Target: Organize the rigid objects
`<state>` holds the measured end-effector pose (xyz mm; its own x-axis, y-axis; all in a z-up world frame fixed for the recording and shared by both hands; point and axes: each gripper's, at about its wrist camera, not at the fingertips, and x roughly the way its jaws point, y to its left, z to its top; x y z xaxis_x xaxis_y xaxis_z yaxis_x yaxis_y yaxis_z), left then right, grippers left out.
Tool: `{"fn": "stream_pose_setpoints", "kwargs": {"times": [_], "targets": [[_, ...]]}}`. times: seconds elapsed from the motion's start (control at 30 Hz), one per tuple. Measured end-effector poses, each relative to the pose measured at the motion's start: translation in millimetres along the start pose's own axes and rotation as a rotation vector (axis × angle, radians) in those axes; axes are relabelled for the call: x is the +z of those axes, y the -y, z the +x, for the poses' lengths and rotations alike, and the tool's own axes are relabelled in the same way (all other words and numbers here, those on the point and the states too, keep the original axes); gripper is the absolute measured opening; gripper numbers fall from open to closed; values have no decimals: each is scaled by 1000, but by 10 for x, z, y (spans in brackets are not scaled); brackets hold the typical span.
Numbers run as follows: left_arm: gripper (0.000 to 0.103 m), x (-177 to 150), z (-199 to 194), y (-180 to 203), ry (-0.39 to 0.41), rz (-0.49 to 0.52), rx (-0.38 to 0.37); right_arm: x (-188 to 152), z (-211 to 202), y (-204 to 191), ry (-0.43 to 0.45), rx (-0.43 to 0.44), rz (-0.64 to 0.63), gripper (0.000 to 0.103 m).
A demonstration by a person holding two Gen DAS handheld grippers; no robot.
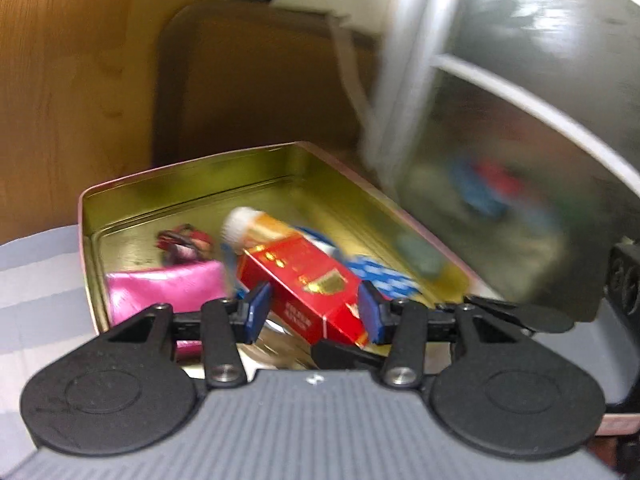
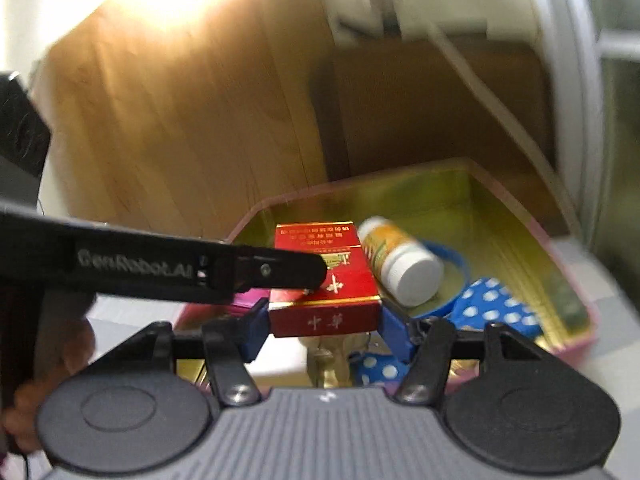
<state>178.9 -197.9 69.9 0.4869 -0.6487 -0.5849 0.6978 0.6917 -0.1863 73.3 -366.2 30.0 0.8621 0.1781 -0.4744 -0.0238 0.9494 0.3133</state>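
Note:
A red cigarette box (image 2: 324, 280) with gold print is held over the open gold-lined tin (image 2: 520, 216). My right gripper (image 2: 324, 320) is shut on the red box's near end. My left gripper (image 1: 314, 308) has its blue pads on either side of the same red box (image 1: 308, 280); one of its fingers (image 2: 280, 268) reaches in from the left over the box top in the right wrist view. Whether the left pads press on the box I cannot tell. In the tin lie a white-capped bottle (image 2: 400, 264), a pink packet (image 1: 168, 288) and a blue dotted item (image 2: 492, 308).
The tin (image 1: 180, 196) rests on a light striped surface (image 1: 36, 276). A wooden panel (image 1: 68, 92) and a brown chair back (image 1: 256, 80) stand behind. A grey cabinet with white frame (image 1: 520, 120) is close on the right. A blue ring (image 2: 456, 264) lies under the bottle.

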Motion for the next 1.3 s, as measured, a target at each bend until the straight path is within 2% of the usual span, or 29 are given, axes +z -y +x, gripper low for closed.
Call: {"fn": "stream_pose_setpoints", "kwargs": {"times": [0.07,0.1,0.13,0.2,0.23,0.33,0.57,0.6,0.77,0.9,1.07,1.3], "targets": [[60,74,258,-107,-34,-10,66,128,262,100,-77,-8,56,58],[68,101,371,-150,-37,-16,113,189,384,140,-98,-45,71,59],[71,120,435,-189,-28,-30,164,247,483,158,-106,-93,70,60],[73,153,510,-249,-21,-59,238,267,481,111,-48,-211,41,66],[74,148,482,-283,-11,-86,233,255,427,94,-13,-233,27,72],[74,85,301,-287,21,-99,221,96,186,91,65,-201,40,73],[78,-238,-261,26,102,62,265,-429,-393,17,221,-166,77,73],[80,-291,-335,82,109,87,264,-394,-428,3,236,-167,81,73],[84,-576,-665,255,153,173,300,-638,-811,-55,310,-159,140,75],[88,-789,-833,304,159,186,313,-785,-1003,-87,337,-153,172,78],[89,-1008,-964,288,136,157,314,-910,-1124,-143,337,-139,186,78],[97,-1238,-1094,299,124,146,329,-1072,-1197,-296,323,-110,188,83]]}}
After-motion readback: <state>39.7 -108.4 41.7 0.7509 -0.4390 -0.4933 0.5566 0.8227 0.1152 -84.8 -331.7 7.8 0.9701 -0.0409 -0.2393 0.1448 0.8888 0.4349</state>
